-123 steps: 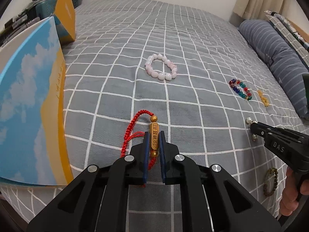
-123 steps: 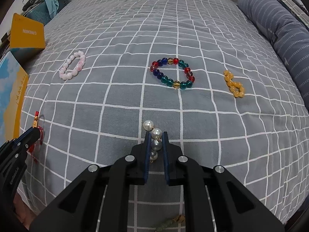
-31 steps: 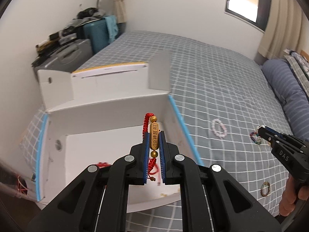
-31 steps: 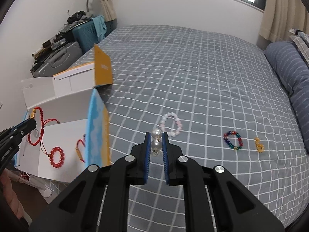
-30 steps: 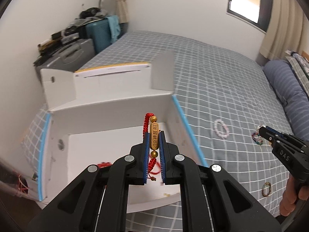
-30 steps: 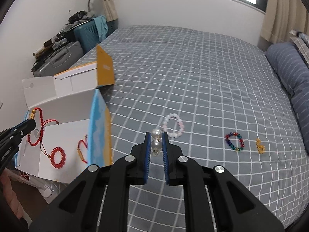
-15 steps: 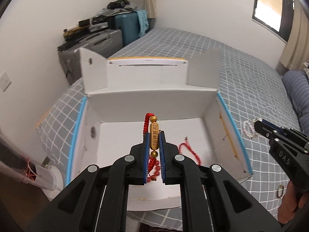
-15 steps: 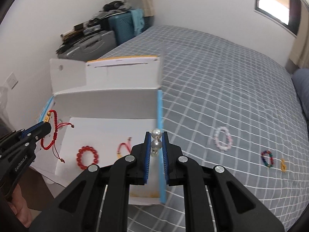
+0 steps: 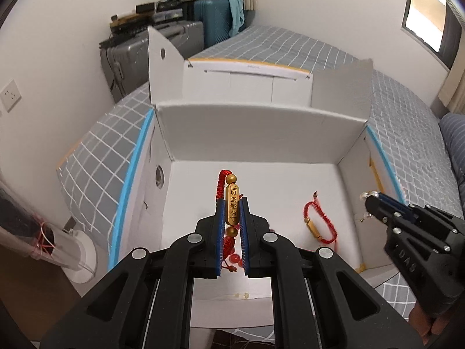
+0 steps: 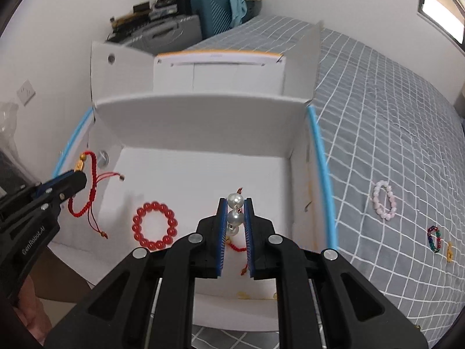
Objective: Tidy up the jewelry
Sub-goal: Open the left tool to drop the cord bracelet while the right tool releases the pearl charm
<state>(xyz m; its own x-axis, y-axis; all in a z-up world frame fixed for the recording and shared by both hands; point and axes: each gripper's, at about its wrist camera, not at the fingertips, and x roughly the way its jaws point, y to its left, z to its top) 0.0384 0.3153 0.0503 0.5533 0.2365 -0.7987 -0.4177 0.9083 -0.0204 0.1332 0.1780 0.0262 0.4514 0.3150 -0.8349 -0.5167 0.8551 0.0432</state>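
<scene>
Both tools now over the open box

The left tool (image 9: 231, 226) grips the red cord bracelet (image 9: 231, 208) and the right tool (image 10: 235, 221) grips the pearl strand (image 10: 234, 213). Both were carried off the bed (image 10: 392, 116) to above the box (image 10: 203, 122), so I judge release comes next.

The cardboard box (image 10: 203, 133) is white inside with light-blue top edges and a yellow-orange strip on its far flap. The bed cover (image 10: 377, 116) is grey with a white grid. A red cord bracelet (image 9: 231, 203) carries a gold tube bead; the pearl string (image 10: 234, 209) is silvery white. On the box floor lies a red bead bracelet (image 10: 155, 224). The pink bead bracelet (image 10: 385, 199) is pale. The suitcase (image 9: 215, 20) is teal.
</scene>
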